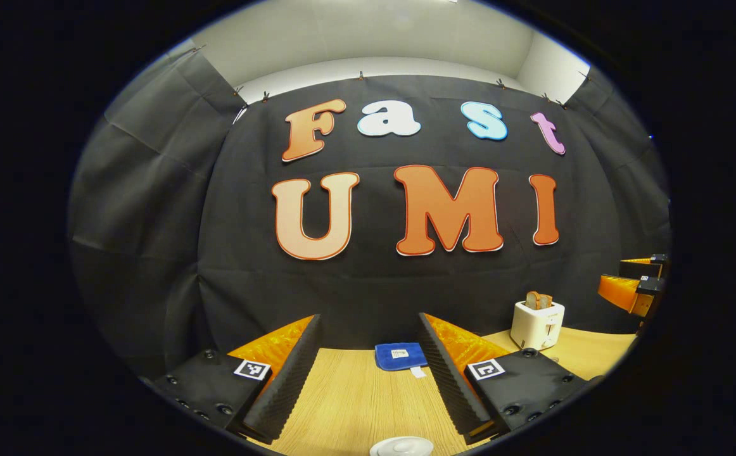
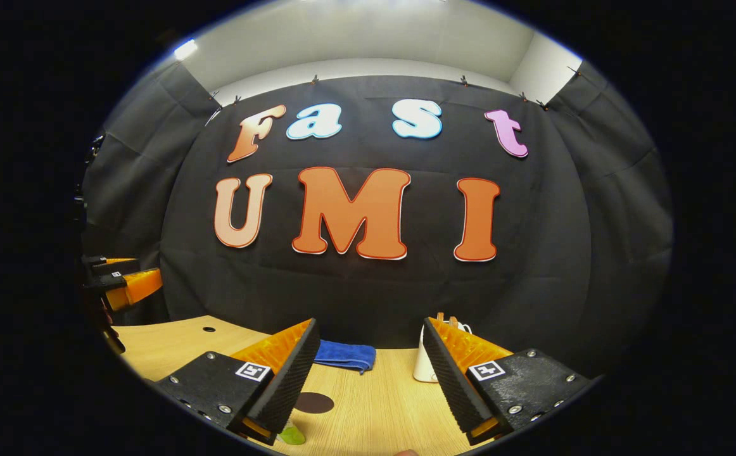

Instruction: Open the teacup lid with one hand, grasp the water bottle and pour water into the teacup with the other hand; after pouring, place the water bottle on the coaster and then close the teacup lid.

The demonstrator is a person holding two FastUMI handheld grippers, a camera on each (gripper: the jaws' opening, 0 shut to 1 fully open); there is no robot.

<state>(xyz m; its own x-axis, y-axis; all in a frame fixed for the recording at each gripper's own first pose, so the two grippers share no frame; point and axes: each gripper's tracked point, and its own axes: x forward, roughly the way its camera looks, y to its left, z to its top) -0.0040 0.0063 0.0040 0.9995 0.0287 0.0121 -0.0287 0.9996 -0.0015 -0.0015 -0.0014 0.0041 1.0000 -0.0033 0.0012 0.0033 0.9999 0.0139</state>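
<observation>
In the left gripper view, my left gripper (image 1: pixel 368 329) is open above the wooden table (image 1: pixel 355 405), nothing between its fingers. The white rounded top of the teacup lid (image 1: pixel 401 447) peeks in at the bottom edge, below and between the fingers. In the right gripper view, my right gripper (image 2: pixel 370 326) is open and empty too. A dark round coaster (image 2: pixel 314 402) lies on the table just beyond its left finger. A small green object (image 2: pixel 292 435), too cut off to identify, shows under that finger. Each gripper appears far off in the other's view, the right gripper (image 1: pixel 634 288) and the left gripper (image 2: pixel 121 285).
A folded blue cloth (image 1: pixel 399 356) (image 2: pixel 344 354) lies at the back of the table by the black wall. A white toaster (image 1: pixel 537 324) with bread in it stands at the back right; the right finger partly hides the toaster (image 2: pixel 424 364). A small hole (image 2: pixel 208 329) marks the tabletop.
</observation>
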